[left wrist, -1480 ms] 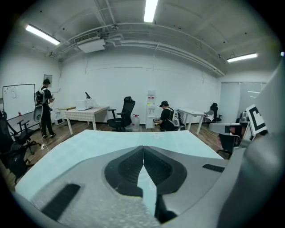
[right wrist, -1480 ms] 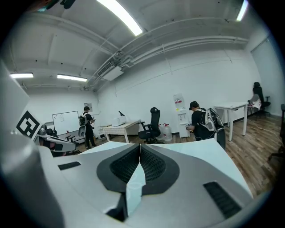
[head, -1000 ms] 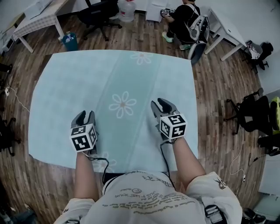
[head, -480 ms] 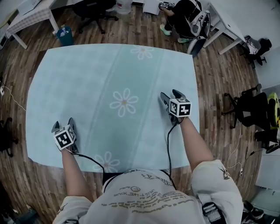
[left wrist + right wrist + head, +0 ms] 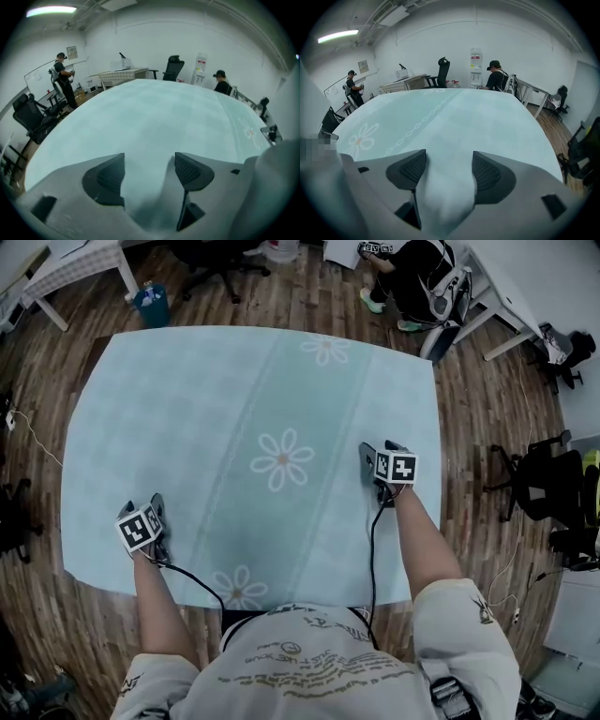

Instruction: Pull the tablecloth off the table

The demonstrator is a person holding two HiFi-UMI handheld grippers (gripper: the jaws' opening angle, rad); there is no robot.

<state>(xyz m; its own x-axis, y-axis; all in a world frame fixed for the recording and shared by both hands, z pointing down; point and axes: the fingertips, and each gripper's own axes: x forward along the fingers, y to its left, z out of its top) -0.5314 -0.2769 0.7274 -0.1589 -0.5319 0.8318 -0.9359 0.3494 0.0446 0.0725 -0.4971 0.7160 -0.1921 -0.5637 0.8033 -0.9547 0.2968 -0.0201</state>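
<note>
The tablecloth point(image 5: 253, 399) lies flat over the whole table, pale blue with a flower strip point(image 5: 281, 457) running down the middle, and none of it has come off yet.

The left gripper point(image 5: 141, 506) is low over the cloth at the near-left corner of the table. In the left gripper view its 2 jaws stand wide apart with plain, flat cloth between them and nothing pinched. The right gripper point(image 5: 379, 448) is close to the right edge, farther from the near edge than its partner. Its jaws are apart too. A paler band of cloth runs up between them, perhaps a slight ridge, but the pads do not look pressed on it.

So the step in hand looks like getting a hold. Flat fabric gives the jaws little to bite, so each gripper would do well to nose down and gather a fold before closing, or drop to the cloth at the near edge. Both should be clamped before any pull. With 1 gripper sitting farther in than the other, an uneven tug could skew the cloth, so a level, low draw toward the person looks best. Nothing stands on the cloth to topple.
</note>
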